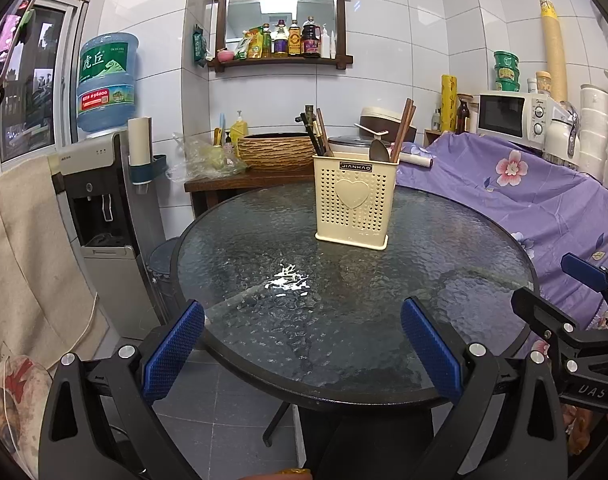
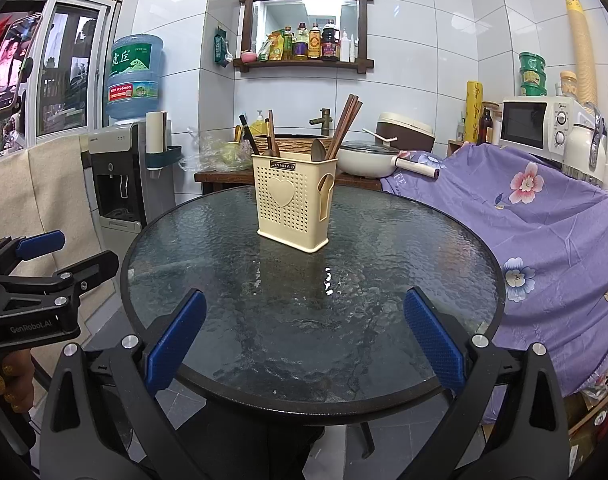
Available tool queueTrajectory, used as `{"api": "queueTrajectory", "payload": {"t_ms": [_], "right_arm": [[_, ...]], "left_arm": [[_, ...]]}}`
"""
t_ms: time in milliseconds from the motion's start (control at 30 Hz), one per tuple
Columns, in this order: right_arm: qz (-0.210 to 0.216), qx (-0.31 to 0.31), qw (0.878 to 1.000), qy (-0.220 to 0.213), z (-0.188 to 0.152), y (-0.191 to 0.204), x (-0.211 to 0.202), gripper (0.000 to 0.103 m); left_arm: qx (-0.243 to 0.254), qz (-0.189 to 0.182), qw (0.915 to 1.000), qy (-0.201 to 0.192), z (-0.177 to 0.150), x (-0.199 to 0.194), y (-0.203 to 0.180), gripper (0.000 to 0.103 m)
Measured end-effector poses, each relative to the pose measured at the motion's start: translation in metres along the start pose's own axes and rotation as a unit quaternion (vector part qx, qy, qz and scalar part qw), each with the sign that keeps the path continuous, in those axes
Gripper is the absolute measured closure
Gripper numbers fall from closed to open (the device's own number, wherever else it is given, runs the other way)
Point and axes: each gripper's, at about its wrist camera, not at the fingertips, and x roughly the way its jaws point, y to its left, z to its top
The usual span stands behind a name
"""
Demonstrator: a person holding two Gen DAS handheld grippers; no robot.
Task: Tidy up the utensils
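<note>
Left gripper [image 1: 301,354]: jaws spread wide, nothing held, hovering over the near rim of the glass bench [image 1: 484,280].
Right gripper [image 2: 304,344]: jaws likewise spread and empty.
Utensil holder [image 2: 293,202]: upright near the far middle of the bench, well apart from both grippers.
Contents: chopsticks [image 2: 345,122] leaning right, dark spoon [image 2: 318,149] beside them, dark handles [image 2: 263,134] at left.
Step advice: one handle is best pinched near its top and lifted straight up, the holder being steadied against tipping.
</note>
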Motion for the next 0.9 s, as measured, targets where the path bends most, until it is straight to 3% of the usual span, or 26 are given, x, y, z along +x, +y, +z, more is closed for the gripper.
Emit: {"api": "queueTrajectory", "payload": {"t_ms": [900], "right_arm": [[0.000,0.001,1.000,0.001,-0.0033,-0.0018,0.0015,0.006]], "left_arm": [[0.006,-0.002,1.0000,0.004,-0.0011,0.0009,0.0025,0.006]]}}
